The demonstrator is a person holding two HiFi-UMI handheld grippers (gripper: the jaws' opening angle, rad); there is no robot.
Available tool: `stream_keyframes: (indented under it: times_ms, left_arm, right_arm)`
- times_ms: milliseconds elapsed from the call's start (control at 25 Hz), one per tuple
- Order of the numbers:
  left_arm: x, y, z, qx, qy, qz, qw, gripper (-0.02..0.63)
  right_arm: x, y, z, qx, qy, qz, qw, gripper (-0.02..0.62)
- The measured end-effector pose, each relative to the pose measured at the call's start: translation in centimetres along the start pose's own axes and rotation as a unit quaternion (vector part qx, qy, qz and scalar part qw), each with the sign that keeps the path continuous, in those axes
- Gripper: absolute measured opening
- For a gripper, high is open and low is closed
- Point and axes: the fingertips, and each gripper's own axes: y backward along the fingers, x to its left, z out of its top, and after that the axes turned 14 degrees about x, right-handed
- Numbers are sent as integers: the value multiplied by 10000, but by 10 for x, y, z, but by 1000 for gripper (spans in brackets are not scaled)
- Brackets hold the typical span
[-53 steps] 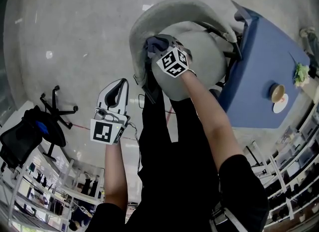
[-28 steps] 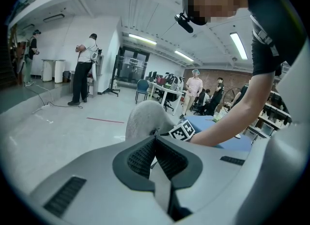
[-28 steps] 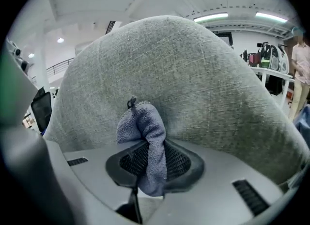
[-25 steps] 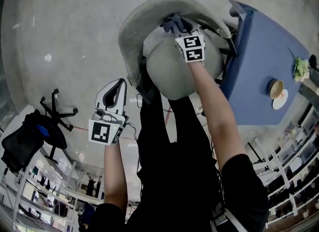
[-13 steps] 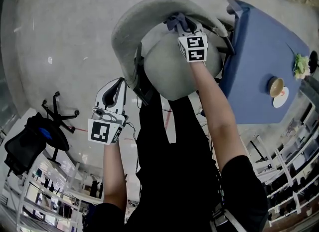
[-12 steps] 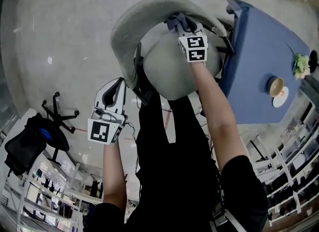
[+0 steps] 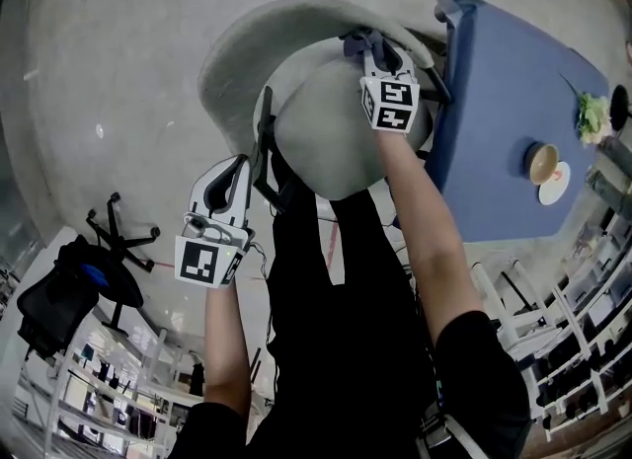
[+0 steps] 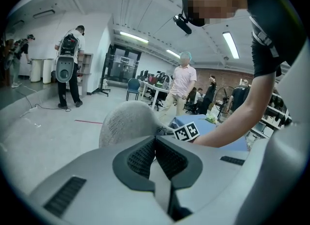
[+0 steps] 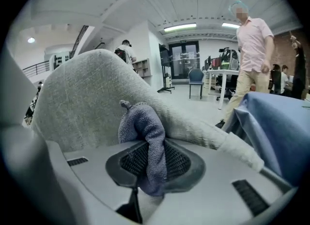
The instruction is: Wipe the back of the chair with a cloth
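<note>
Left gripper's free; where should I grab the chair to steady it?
Probably the backrest rim, left end, from above with the left gripper, jaws opened first: that edge is thin, bare and away from the cloth in the right gripper.

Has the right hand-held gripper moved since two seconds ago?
Yes. The right hand-held gripper, shut on the cloth, has slid along the chair back toward the blue table.

The right tool (image 7: 373, 52) holds a bluish cloth (image 7: 353, 44) against the grey chair (image 7: 237, 67) back. The left tool (image 7: 237, 171) hangs well apart, lower left of it. A blue table (image 7: 494, 151) lies to the right tool's right.
</note>
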Motion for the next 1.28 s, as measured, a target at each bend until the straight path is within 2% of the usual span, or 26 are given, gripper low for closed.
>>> stream_keyframes:
  times_ms: [200, 800, 1080, 1280]
  left_arm:
    - [-3, -7, 6, -12, -85, -89, 9999, 23]
    - [-3, -10, 7, -47, -107, -129, 9998, 23]
    - [-4, -6, 9, -125, -105, -133, 9998, 23]
    - [-6, -1, 12, -184, -114, -127, 9997, 22]
  right_arm:
    - [-19, 8, -8, -66, -273, -286, 9992, 94]
    - [-32, 23, -19, -97, -658, -482, 9966, 92]
    - [-47, 38, -40, -22, -1082, -759, 9912, 92]
    - [-49, 48, -46, 48, -1035, -779, 9916, 92]
